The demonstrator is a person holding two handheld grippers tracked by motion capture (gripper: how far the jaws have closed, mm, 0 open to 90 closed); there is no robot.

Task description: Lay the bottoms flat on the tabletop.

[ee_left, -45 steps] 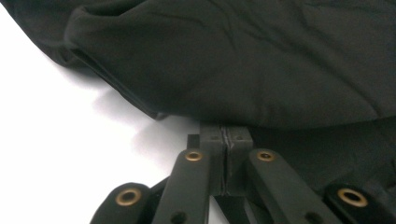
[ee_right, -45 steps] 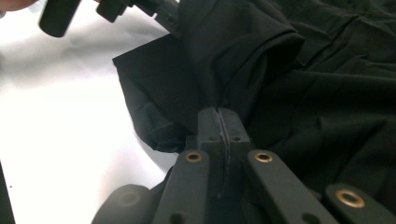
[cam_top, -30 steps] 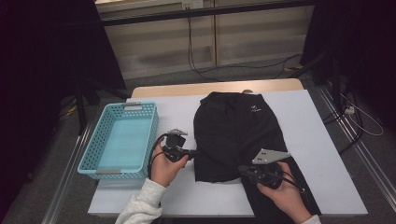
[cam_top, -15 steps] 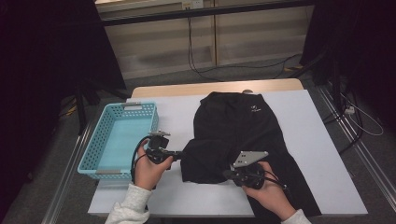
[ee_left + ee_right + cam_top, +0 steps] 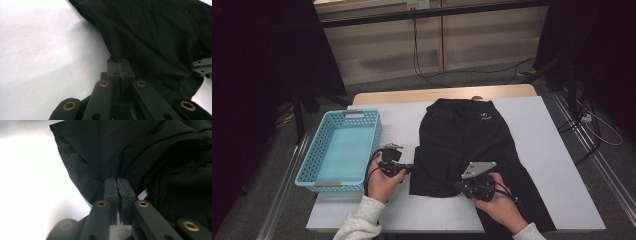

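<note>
A black garment (image 5: 472,140) lies spread on the white table (image 5: 557,165), its near left part bunched into a fold. My left gripper (image 5: 410,168) is shut on the garment's left edge; in the left gripper view the cloth (image 5: 155,37) is pinched between the jaw tips (image 5: 120,65). My right gripper (image 5: 459,186) grips the fold's near edge. In the right gripper view the cloth (image 5: 140,150) runs into the jaw tips (image 5: 116,182). Those jaws have just eased open slightly, and the pads still hold the fabric.
An empty light blue basket (image 5: 319,172) stands at the table's left edge, close beside my left hand. Bare white tabletop lies to the right of the garment and along the near edge. Cables cross the floor beyond the table.
My right hand has shifted left with the cloth it holds. My left hand swung left, then came partly back. The garment's near left fold has moved with them.
</note>
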